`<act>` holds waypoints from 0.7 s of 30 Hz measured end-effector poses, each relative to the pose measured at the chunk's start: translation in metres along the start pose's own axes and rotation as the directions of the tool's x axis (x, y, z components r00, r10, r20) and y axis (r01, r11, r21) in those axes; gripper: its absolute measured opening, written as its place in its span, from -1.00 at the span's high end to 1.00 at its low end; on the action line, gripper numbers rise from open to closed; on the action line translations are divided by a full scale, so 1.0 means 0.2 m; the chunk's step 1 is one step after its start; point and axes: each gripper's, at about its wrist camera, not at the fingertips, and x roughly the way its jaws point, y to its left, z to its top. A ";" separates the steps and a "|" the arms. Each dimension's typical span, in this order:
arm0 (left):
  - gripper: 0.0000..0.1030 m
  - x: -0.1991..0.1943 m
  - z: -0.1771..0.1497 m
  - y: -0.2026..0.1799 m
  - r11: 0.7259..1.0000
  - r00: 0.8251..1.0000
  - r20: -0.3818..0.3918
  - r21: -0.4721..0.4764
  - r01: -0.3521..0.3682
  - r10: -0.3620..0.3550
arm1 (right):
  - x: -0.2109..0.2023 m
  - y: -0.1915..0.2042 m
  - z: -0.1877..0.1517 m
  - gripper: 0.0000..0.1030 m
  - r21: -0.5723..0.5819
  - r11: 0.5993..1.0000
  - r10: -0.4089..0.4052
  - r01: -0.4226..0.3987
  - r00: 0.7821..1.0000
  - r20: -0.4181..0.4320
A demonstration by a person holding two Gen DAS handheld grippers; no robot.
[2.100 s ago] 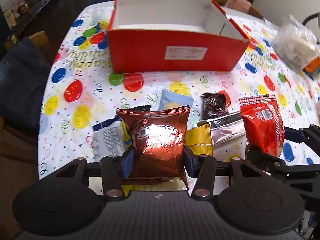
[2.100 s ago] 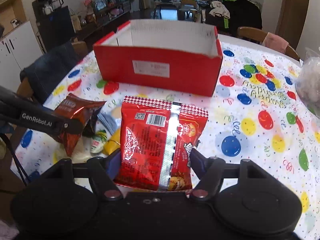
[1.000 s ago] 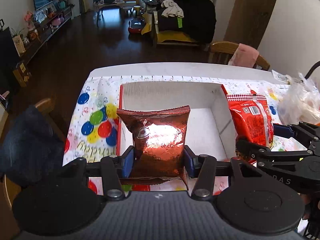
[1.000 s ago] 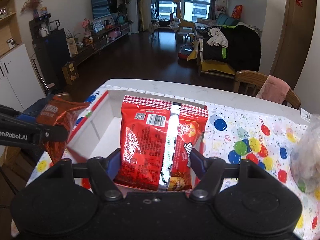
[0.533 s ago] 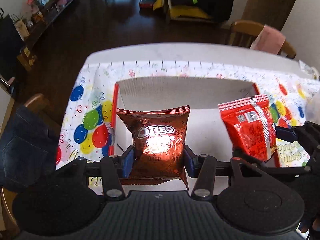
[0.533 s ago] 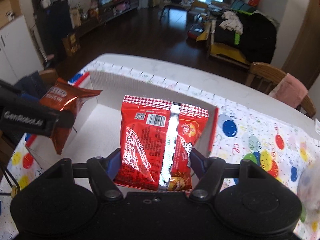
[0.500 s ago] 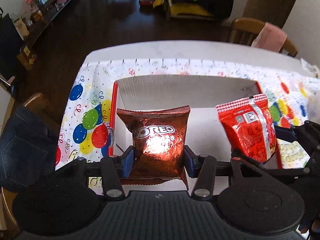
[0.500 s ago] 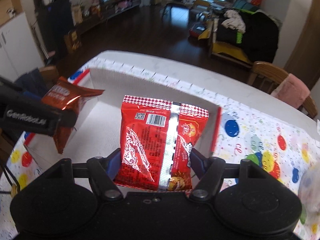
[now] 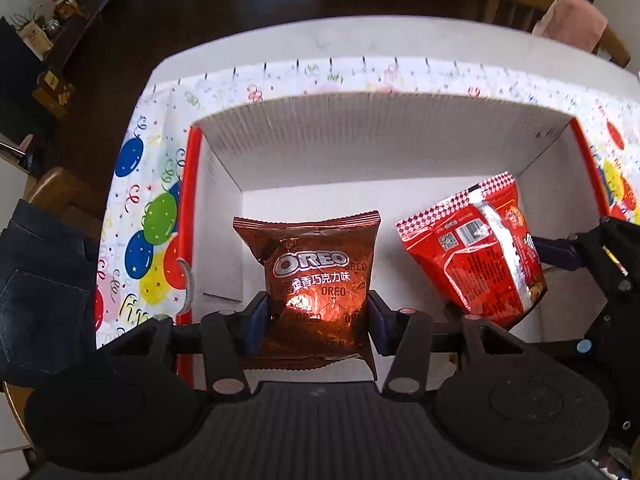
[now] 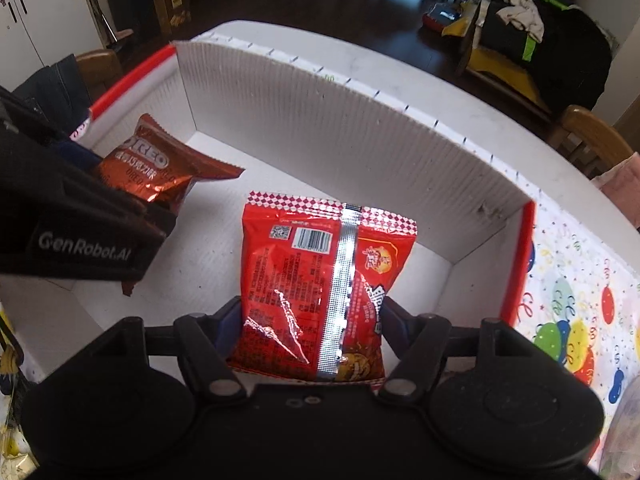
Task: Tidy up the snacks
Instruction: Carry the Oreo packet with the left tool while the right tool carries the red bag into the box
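Note:
My left gripper (image 9: 316, 320) is shut on a brown Oreo packet (image 9: 316, 272) and holds it over the left half of the open red box (image 9: 360, 132), which is white inside. My right gripper (image 10: 310, 320) is shut on a red snack bag (image 10: 320, 280) and holds it over the right half of the box (image 10: 320, 120). The red bag also shows in the left wrist view (image 9: 476, 260), tilted. The Oreo packet also shows in the right wrist view (image 10: 156, 168), low inside the box. I see bare white box floor under both packets.
The box stands on a balloon-print tablecloth (image 9: 152, 208) on a white table. Wooden chairs (image 9: 520, 0) stand at the far side, one with a pink cloth. A chair with dark jeans (image 9: 36, 280) stands at the left.
Both grippers have moved forward and down, tilting toward the box. The packets went from above the table in front of the box to inside its walls.

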 end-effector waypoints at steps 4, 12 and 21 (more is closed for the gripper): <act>0.04 0.05 0.02 -0.01 1.000 0.999 -0.046 0.009 -0.013 0.013 | 0.05 0.00 0.00 -0.35 -0.015 1.000 0.005 -0.006 0.999 -0.044; 0.04 0.10 0.06 -0.01 0.999 0.994 -0.111 0.033 -0.023 0.027 | 0.11 0.02 0.04 -0.35 -0.040 0.999 -0.002 -0.002 0.996 -0.093; 0.01 0.13 0.07 -0.01 0.999 0.989 -0.143 0.042 -0.028 0.034 | 0.13 -0.02 0.09 -0.37 -0.034 0.999 0.018 -0.022 0.994 -0.106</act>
